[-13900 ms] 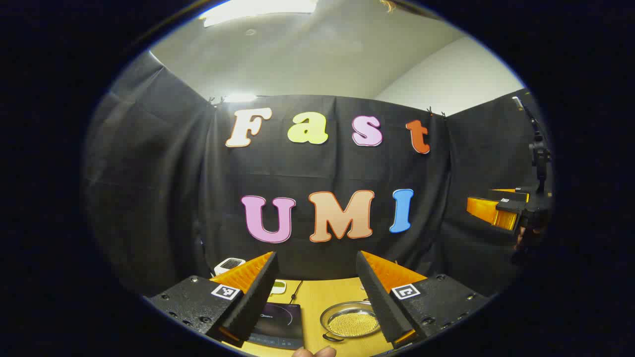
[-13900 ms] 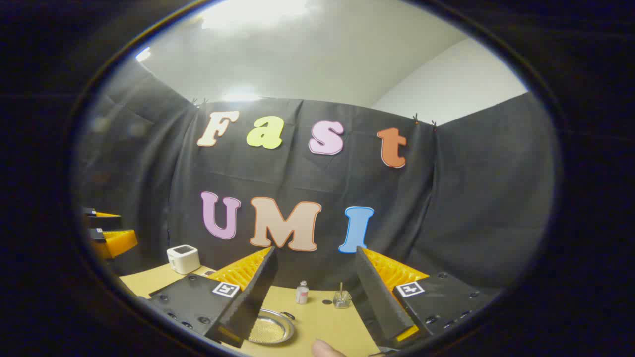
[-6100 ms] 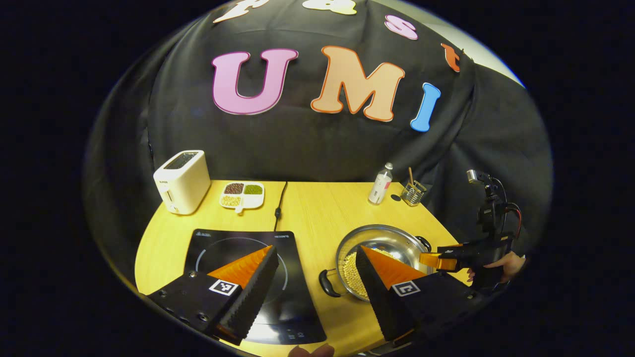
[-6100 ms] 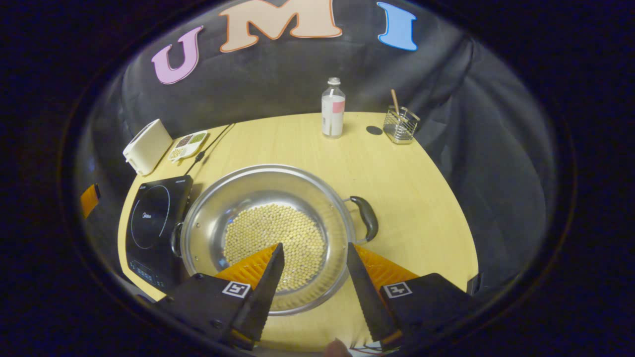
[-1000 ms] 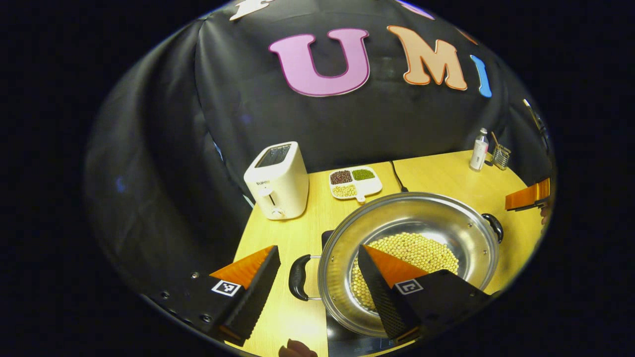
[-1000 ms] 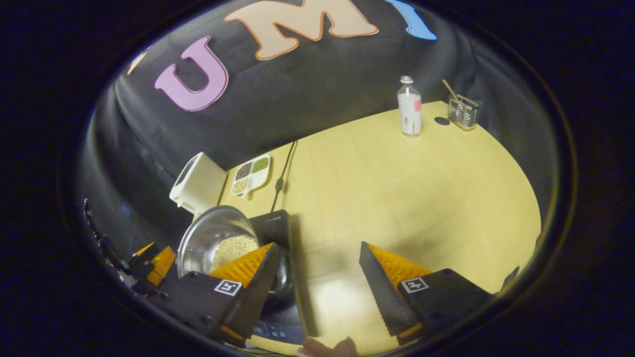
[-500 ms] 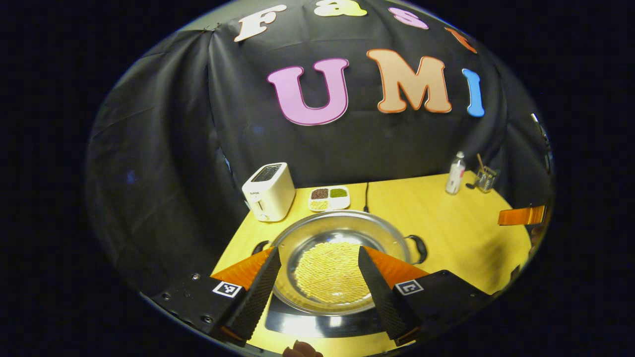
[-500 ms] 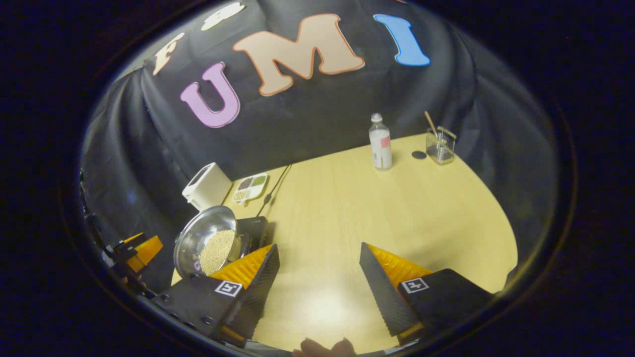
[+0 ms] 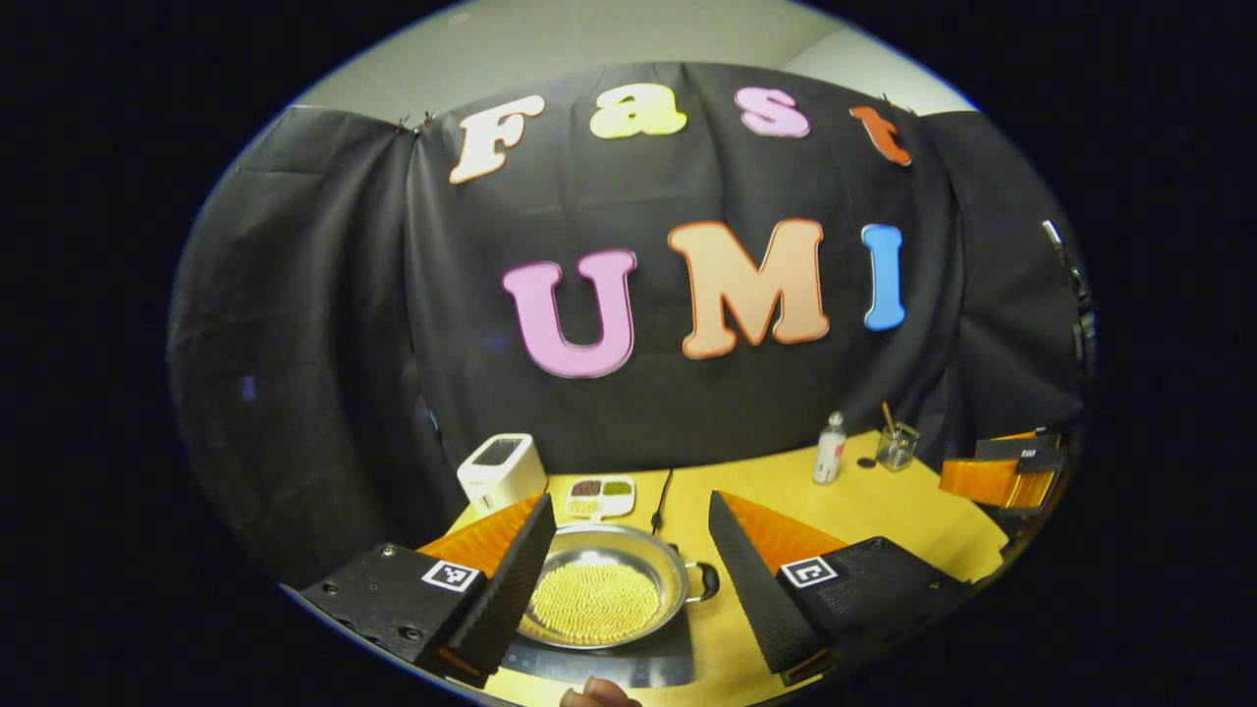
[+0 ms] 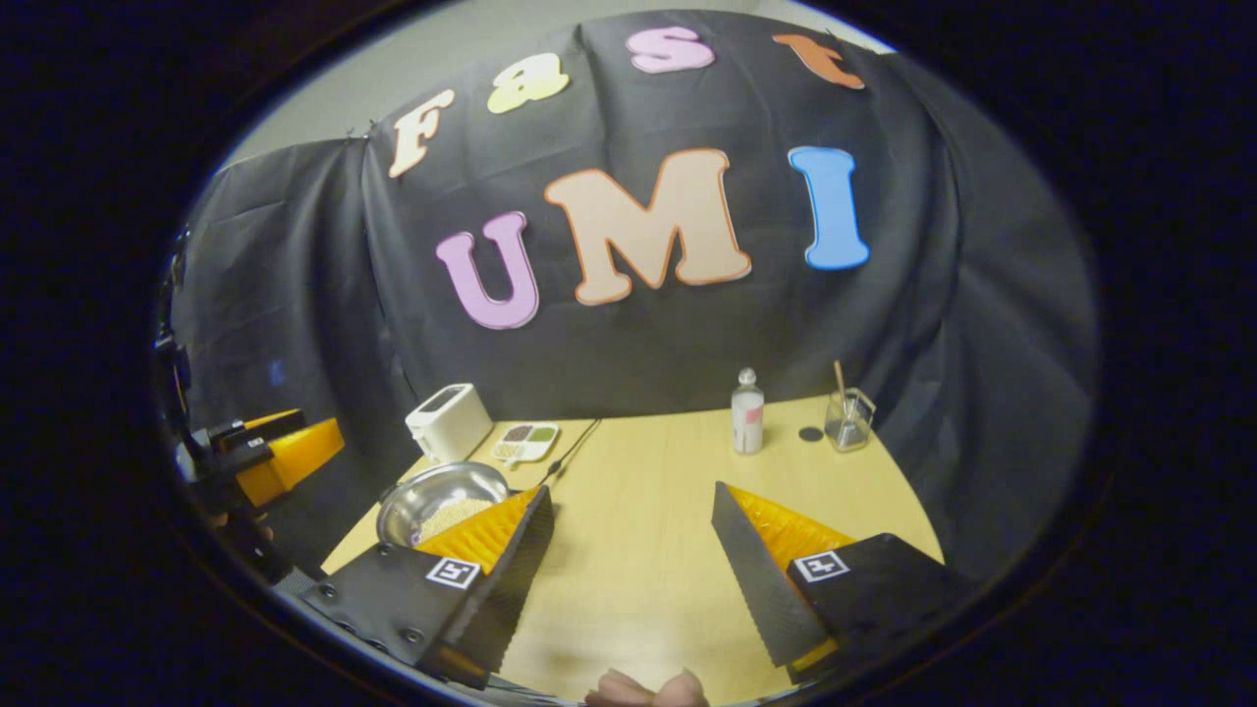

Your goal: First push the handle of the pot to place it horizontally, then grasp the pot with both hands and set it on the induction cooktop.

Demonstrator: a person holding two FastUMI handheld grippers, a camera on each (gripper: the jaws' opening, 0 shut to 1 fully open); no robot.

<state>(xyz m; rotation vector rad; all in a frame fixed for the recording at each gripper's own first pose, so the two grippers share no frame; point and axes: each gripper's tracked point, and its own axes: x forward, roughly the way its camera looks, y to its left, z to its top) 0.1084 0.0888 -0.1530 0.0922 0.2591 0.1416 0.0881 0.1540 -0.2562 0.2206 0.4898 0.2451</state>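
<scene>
Mock kitchen booth: toaster, cooktop, cloth wall.

Left gripper view: raised above the table's near edge, facing the back wall, pot below. Right gripper view: further right, same heading. Shared: pot, toaster, bottle.

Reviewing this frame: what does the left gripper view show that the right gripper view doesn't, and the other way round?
Left gripper view: the induction cooktop under the pot, the pot's dark side handle, and the right gripper farther off.
Right gripper view: the left gripper farther off, at the table's left edge.
Both: the pot of beans, toaster, divided dish, bottle and glass holder on the table.
</scene>
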